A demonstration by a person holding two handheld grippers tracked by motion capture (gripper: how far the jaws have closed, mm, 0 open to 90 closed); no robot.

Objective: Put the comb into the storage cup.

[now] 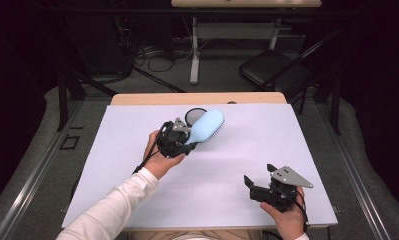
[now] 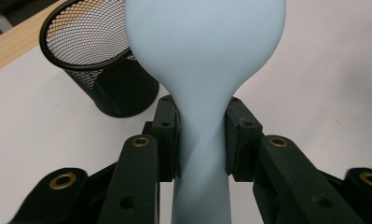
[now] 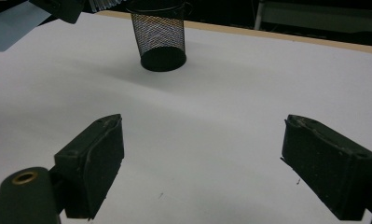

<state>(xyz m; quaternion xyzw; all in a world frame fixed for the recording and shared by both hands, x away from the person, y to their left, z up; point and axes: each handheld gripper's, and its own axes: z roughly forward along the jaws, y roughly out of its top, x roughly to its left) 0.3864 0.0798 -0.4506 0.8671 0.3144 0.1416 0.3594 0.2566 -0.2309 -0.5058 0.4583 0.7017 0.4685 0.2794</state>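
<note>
- Looking down from the high view, the left gripper [image 1: 183,141] is clamped on the handle of a pale blue hairbrush [image 1: 207,126], whose head tilts up and away, bristles facing right, right beside the black mesh cup [image 1: 194,116].
- The mesh cup stands near the far edge of the white table [image 1: 137,165]; a strip of wood shows beyond that edge, just behind the cup.
- The right gripper [image 1: 259,181] sits well apart from the cup, near the table's near right corner, its jaws spread with nothing between them; bare white surface lies between it and the cup.
- Beyond the cup's side of the table are grey floor, cables, a table leg and a dark folding chair [image 1: 272,67].
- From the left gripper view, both black pads press the hairbrush [image 2: 204,70] at its narrow neck, and the broad smooth back rises above them.
- The mesh cup [image 2: 99,65] stands upright just left of the brush head, and the table's wooden edge runs past behind it.
- From the right gripper view, the two jaws stand wide apart over bare table, and the mesh cup [image 3: 161,39] is upright well ahead of them, close to the far wooden edge, with dark room beyond.
</note>
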